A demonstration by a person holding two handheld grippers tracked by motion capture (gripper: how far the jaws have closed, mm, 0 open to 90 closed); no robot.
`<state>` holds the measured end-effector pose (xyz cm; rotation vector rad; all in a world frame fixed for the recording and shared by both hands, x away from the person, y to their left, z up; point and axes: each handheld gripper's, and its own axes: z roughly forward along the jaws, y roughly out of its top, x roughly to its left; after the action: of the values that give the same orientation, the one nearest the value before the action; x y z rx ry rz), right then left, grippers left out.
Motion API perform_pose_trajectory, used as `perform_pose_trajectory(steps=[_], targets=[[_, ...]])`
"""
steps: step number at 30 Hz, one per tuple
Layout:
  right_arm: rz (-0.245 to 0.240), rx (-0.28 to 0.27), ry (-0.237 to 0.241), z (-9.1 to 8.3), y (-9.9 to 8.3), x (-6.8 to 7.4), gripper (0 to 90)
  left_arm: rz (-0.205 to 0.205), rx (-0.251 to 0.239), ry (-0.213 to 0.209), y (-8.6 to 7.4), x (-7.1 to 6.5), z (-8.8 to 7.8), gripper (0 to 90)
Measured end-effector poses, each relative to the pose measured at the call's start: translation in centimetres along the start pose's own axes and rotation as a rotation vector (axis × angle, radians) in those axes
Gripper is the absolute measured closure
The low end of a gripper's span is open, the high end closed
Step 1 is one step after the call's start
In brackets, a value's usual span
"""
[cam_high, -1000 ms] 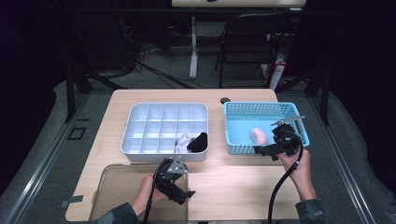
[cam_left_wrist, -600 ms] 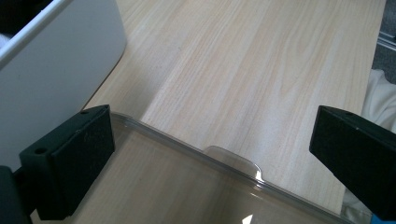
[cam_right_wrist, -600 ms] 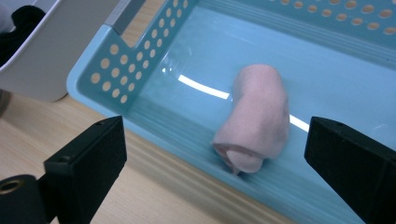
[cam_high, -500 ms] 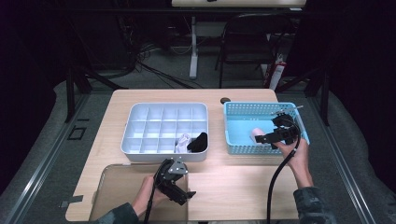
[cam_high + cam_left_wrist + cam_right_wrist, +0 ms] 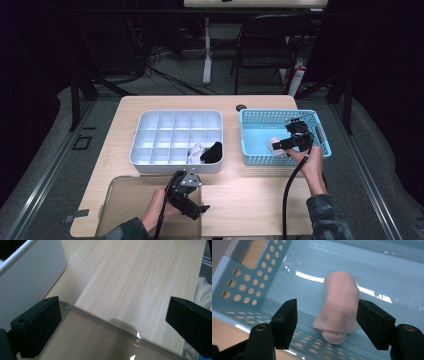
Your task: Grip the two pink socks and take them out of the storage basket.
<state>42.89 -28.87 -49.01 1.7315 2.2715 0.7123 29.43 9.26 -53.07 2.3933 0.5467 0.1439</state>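
On the desk [image 5: 260, 200], the left tongs [image 5: 192, 200] gape empty over a clear lid [image 5: 105, 340], then comes the white tray [image 5: 145, 135], and in the blue basket [image 5: 250, 155] the right tongs [image 5: 327, 320], just closing, straddle a pink sock roll [image 5: 339, 312] (one pad touching, not yet clamped).

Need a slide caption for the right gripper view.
Right gripper closing around a rolled pink sock in the blue basket.

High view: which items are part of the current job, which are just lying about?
In play: pink roll, blue basket, right gripper closing around the roll, white divided tray.
Idle: clear lid, left gripper, chair.
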Motion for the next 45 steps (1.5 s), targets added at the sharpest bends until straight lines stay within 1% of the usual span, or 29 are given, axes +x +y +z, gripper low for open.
perform_pose_trajectory(steps=[2,3,4,5,6,7,9,12,15,18,19,20,21,22,23,24,25,26,27,28,29,30,32,33,34,36,37,39,45], targets=[[0.000,0.016,-0.001,0.4,0.1,-0.1,34.7,-0.002,-0.002,0.002,0.0,0.0,0.0,0.2],[0.009,0.023,-0.012,0.6,0.2,-0.1,36.4,0.002,0.000,0.001,0.0,0.0,-0.1,0.3],[0.012,0.032,-0.013,0.8,0.3,-0.3,38.5,-0.001,0.000,0.003,0.0,0.0,-0.1,0.3],[0.030,0.027,-0.015,1.0,0.4,-0.2,39.1,0.000,0.001,0.002,0.0,0.0,-0.1,0.3],[0.019,0.041,-0.017,1.1,0.5,-0.4,40.1,0.001,0.003,0.002,0.0,0.0,0.0,0.3],[0.029,0.048,-0.021,1.2,0.6,-0.4,40.8,0.000,0.003,0.002,0.0,0.0,0.0,0.3],[0.024,0.065,-0.027,1.4,0.9,-0.5,40.8,0.003,0.003,0.003,0.0,0.0,0.0,0.3],[0.037,0.082,-0.054,1.9,1.2,-0.6,41.0,0.001,0.006,-0.003,0.0,0.0,0.0,0.3],[0.044,0.116,-0.065,2.4,1.5,-0.8,41.6,0.002,0.004,0.002,0.0,0.0,-0.1,0.3],[0.064,0.128,-0.066,2.8,1.6,-0.9,42.0,0.000,0.005,0.004,-0.1,0.1,0.0,0.3],[0.067,0.137,-0.056,2.9,1.6,-0.9,42.0,-0.001,0.005,0.005,-0.1,0.1,0.0,0.3],[0.067,0.144,-0.058,3.0,1.7,-0.9,42.0,0.001,0.004,0.007,-0.1,0.1,0.0,0.3],[0.084,0.132,-0.060,3.2,1.7,-0.8,42.0,0.003,0.006,0.007,0.0,0.0,0.0,0.3],[0.077,0.152,-0.063,3.2,1.8,-0.8,43.3,0.006,0.004,0.005,0.0,0.0,-0.1,0.3],[0.087,0.142,-0.062,3.4,1.8,-0.8,45.7,0.007,0.004,0.004,0.0,0.0,-0.1,0.3],[0.078,0.166,-0.074,3.4,2.0,-0.8,46.3,0.006,0.004,0.005,0.0,0.0,-0.1,0.3],[0.086,0.161,-0.083,3.5,2.0,-0.7,47.1,0.005,0.003,0.006,-0.1,0.0,-0.1,0.3],[0.083,0.169,-0.082,3.6,2.0,-0.8,49.4,0.001,0.002,0.004,-0.1,0.1,-0.1,0.3],[0.101,0.153,-0.092,3.7,1.9,-0.6,50.1,0.000,0.002,0.007,-0.1,0.1,-0.1,0.3],[0.097,0.161,-0.095,3.7,2.0,-0.7,52.2,0.001,0.005,0.009,-0.1,0.2,-0.1,0.3],[0.087,0.183,-0.086,3.6,2.0,-0.9,56.2,-0.004,0.004,0.009,-0.1,0.2,-0.1,0.3],[0.106,0.170,-0.096,3.8,1.9,-0.8,59.1,-0.005,0.002,0.010,-0.1,0.2,-0.1,0.3],[0.096,0.194,-0.087,3.7,2.0,-1.0,66.3,-0.001,0.006,0.012,-0.1,0.1,-0.1,0.3],[0.126,0.169,-0.092,3.9,1.8,-0.9,69.2,0.001,0.006,0.009,-0.1,0.1,-0.1,0.3],[0.112,0.189,-0.090,3.8,1.9,-1.1,72.3,0.003,0.006,0.008,0.0,0.1,-0.1,0.3],[0.115,0.182,-0.090,3.7,1.8,-1.1,77.6,0.003,0.004,0.006,-0.1,0.1,-0.1,0.3],[0.115,0.178,-0.081,3.6,1.8,-1.2,79.9,0.002,0.007,0.011,-0.1,0.1,-0.1,0.3],[0.114,0.161,-0.075,3.2,1.7,-1.2,81.7,0.001,0.007,0.012,-0.1,0.2,-0.1,0.3],[0.097,0.122,-0.074,2.1,1.7,-1.2,83.2,0.001,0.008,0.005,0.0,0.1,0.0,0.3]])
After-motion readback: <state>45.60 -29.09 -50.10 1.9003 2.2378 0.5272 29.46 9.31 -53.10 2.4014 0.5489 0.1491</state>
